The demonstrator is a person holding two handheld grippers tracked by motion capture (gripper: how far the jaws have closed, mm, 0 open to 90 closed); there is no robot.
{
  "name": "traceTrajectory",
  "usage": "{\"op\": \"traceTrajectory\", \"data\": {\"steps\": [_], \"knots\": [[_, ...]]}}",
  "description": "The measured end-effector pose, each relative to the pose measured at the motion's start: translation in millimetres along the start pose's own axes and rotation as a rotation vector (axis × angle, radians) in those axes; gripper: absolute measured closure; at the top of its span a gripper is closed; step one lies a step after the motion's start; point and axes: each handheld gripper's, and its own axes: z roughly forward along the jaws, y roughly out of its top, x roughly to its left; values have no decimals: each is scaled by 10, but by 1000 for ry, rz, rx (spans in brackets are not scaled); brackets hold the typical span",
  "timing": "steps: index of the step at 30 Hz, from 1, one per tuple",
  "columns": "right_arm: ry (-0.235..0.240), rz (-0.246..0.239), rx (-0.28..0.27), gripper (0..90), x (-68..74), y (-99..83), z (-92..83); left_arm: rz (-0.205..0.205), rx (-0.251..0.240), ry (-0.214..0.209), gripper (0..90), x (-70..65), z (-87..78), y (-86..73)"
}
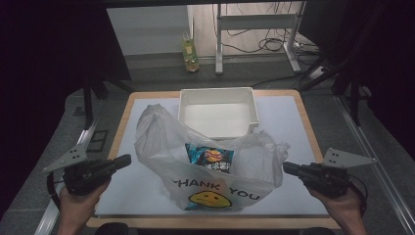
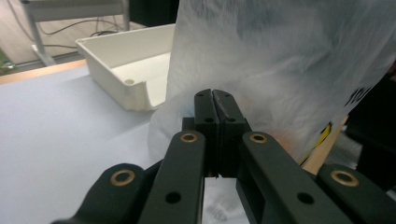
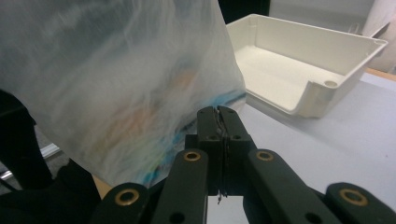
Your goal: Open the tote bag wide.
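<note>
Both sets of fingers are pressed fully together with nothing clamped: the left gripper (image 1: 125, 160) and right gripper (image 1: 288, 168) are held just beside the plastic bag (image 1: 215, 161). A snack packet (image 1: 209, 157) sits inside; the bag stands unopened on the surface (image 1: 73, 142), before the white tray (image 1: 219, 111). Emptying is judged unstarted.

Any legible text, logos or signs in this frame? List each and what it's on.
"THANK YOU": on the plastic bag, black capitals above a yellow smiley face.
Snack packet inside the bag: a round logo and white characters, too small and blurred to read.
Bottle on the floor beyond the table: nothing legible on it.
White tray: no print visible.
</note>
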Motion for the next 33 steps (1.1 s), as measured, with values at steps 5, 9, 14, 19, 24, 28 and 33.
{"op": "traceTrajectory", "data": {"steps": [5, 9, 14, 19, 24, 28, 33], "knots": [[13, 0, 13, 876, 4, 74, 21, 2, 1, -20, 892, -7, 20, 90], [22, 5, 6, 872, -6, 94, 16, 14, 9, -29, 892, -45, 16, 146], [47, 15, -12, 873, -29, 174, 3, 31, 6, -31, 892, -79, -16, 234], [62, 18, -14, 874, -43, 264, 1, 32, -12, -51, 892, -85, -45, 357], [73, 18, -23, 874, -52, 350, -17, 43, -5, -63, 892, -106, -48, 456], [78, 5, -34, 874, -51, 482, -45, 47, -14, -79, 892, -115, -66, 551], [100, 10, -49, 873, -77, 601, -56, 63, -6, -89, 892, -144, -51, 670]]}}
